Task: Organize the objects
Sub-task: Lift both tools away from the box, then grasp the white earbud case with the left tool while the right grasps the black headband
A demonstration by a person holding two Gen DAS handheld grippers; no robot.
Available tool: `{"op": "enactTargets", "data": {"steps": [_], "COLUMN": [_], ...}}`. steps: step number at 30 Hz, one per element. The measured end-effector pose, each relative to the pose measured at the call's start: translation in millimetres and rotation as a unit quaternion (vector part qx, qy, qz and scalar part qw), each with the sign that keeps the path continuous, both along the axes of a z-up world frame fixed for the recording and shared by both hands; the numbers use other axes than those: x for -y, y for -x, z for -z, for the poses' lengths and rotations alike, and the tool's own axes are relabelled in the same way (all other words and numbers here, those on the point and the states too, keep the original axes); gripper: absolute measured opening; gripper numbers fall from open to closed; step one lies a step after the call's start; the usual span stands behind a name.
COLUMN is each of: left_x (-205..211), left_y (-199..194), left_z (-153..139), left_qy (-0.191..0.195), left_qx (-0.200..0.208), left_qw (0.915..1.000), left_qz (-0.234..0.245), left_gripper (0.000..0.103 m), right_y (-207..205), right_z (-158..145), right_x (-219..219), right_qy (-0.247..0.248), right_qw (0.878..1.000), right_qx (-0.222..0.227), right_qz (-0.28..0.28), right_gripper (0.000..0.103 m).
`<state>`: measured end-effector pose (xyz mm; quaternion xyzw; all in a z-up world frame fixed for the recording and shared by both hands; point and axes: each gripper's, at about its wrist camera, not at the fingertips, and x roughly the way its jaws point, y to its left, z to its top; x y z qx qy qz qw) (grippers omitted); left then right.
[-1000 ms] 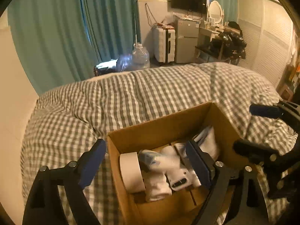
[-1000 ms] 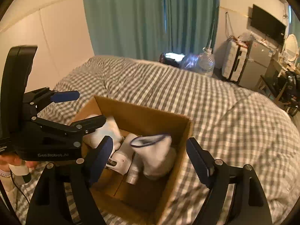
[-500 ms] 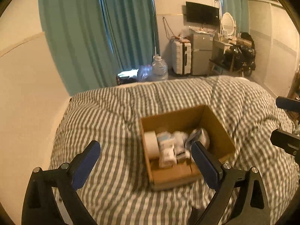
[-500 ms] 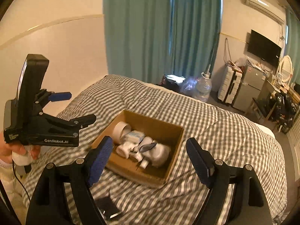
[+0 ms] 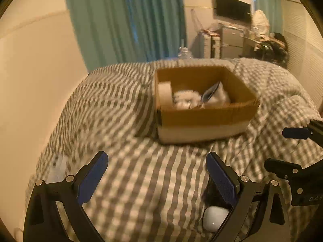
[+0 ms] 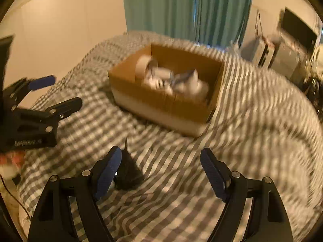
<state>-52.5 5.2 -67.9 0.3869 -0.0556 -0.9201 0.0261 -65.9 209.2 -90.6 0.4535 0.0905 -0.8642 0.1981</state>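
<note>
An open cardboard box (image 5: pixel 203 117) stands on the checked bedspread (image 5: pixel 125 109); it also shows in the right wrist view (image 6: pixel 161 102). Inside are a tape roll (image 5: pixel 164 92), white items and a blue-edged pouch (image 5: pixel 214 92). My left gripper (image 5: pixel 157 177) is open and empty, low over the bed in front of the box. By its right finger lie a small white case (image 5: pixel 214 218) and a dark object (image 6: pixel 127 171). My right gripper (image 6: pixel 161 173) is open and empty, just right of that dark object.
Teal curtains (image 5: pixel 129 20) hang behind the bed. A wall (image 5: pixel 36 70) runs along the left. A suitcase, small fridge, TV (image 5: pixel 232 8) and cluttered desk stand at the far right. Both views are motion-blurred.
Both grippers have pulled back from over the box and dropped low over the bed in front of it. The box now lies farther ahead. Both stay open.
</note>
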Motion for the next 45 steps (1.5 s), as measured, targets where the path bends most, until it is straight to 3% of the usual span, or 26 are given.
{"op": "enactTargets", "data": {"steps": [3,12,15,17,18,19,20,22,26,34,37,41,45], "left_x": [3.8,8.3,11.0,9.2,7.6,5.5,2.9,-3.9,-28.1,-74.1,-82.8,-84.0,-85.0], "left_y": [2.2,9.5,8.2,7.6,7.2,6.8,6.3,4.8,-2.6,-20.1,-22.8,-22.5,-27.6], "left_z": [19.6,38.9,44.2,44.1,44.0,44.2,44.2,45.1,53.4,78.5,91.8,102.4,98.0], "left_qy": [-0.006,-0.029,-0.033,-0.029,-0.026,-0.023,-0.019,-0.014,-0.007,0.021,0.036,0.003,-0.001], "left_qx": [0.039,0.076,0.080,0.080,0.080,0.081,0.082,0.086,0.106,0.142,0.163,0.198,0.194], "left_qw": [0.9992,0.9966,0.9962,0.9963,0.9964,0.9964,0.9963,0.9958,0.9920,0.9807,0.9746,0.9660,0.9663], "left_qz": [0.003,0.011,0.010,0.011,0.013,0.015,0.018,0.029,0.069,0.133,0.150,0.166,0.169], "left_gripper": [0.100,0.100,0.100,0.100,0.100,0.100,0.100,0.100,0.100,0.096,0.082,0.053,0.051], "right_y": [1.4,15.4,20.6,18.2,15.9,12.9,9.7,4.1,-7.9,-12.7,-15.2,-22.8,-29.9], "right_z": [24.3,66.3,80.7,81.0,77.9,71.9,63.2,47.0,23.7,24.3,23.7,23.0,23.7], "right_x": [9.3,31.8,34.3,34.6,33.9,31.8,27.0,15.5,-5.0,-31.7,-35.0,-37.1,-38.6], "right_qy": [0.006,0.015,0.025,0.019,0.016,0.017,0.014,0.021,-0.021,-0.006,0.004,0.012,0.019], "right_qw": [0.999,0.990,0.985,0.986,0.988,0.990,0.994,0.997,0.999,0.998,0.998,0.998,0.998], "right_qx": [0.033,0.117,0.150,0.145,0.135,0.120,0.099,0.064,-0.005,-0.013,-0.014,-0.018,-0.018], "right_qz": [-0.026,-0.071,-0.076,-0.074,-0.071,-0.066,-0.053,-0.029,0.023,0.057,0.059,0.059,0.063], "right_gripper": [0.080,0.080,0.049,0.046,0.036,0.010,0.008,0.007,0.007,0.007,0.007,0.007,0.007]}}
